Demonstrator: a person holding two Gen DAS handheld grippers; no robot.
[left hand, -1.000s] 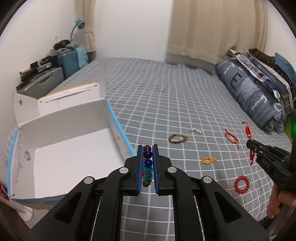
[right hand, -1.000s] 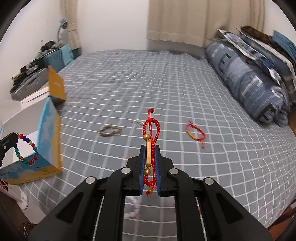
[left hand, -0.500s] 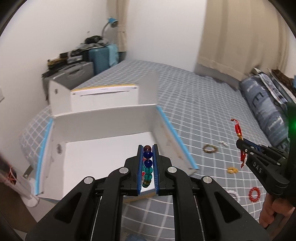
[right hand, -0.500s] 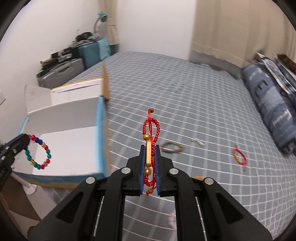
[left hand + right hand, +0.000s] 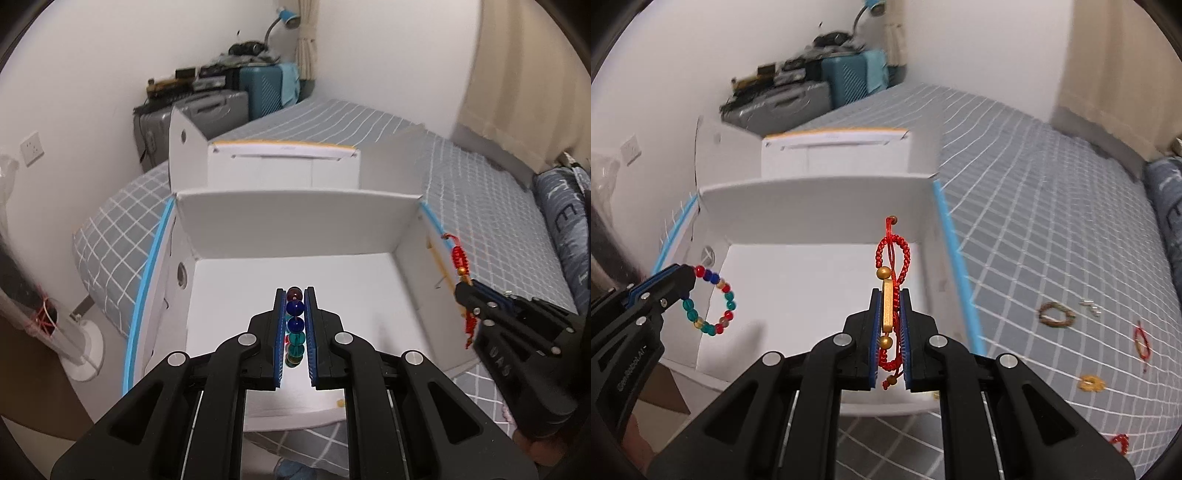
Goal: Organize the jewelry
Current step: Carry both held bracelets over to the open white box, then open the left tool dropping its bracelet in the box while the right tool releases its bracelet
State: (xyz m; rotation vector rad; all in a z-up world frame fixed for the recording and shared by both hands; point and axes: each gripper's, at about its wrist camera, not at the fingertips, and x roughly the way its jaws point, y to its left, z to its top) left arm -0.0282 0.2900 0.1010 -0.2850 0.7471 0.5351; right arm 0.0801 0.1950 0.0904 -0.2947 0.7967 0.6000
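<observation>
My left gripper (image 5: 294, 291) is shut on a bracelet of blue, teal and red beads (image 5: 295, 325), held over the open white box (image 5: 295, 218). From the right wrist view that bracelet (image 5: 711, 302) hangs as a ring from the left gripper (image 5: 685, 278) at the box's left side. My right gripper (image 5: 890, 295) is shut on a red braided cord bracelet with gold beads (image 5: 892, 266), above the box's white floor (image 5: 812, 280). It also shows in the left wrist view (image 5: 460, 258) by the box's right wall.
The box sits at the corner of a grey checked bed (image 5: 1052, 206). Loose jewelry lies on the bed to the right: a brown ring (image 5: 1056, 314), a red cord (image 5: 1141, 341), a gold piece (image 5: 1089, 384), a red bead ring (image 5: 1119, 441). Suitcases (image 5: 229, 107) stand behind.
Both grippers have swung left from over the bed to above the open box, each still holding its bracelet.
</observation>
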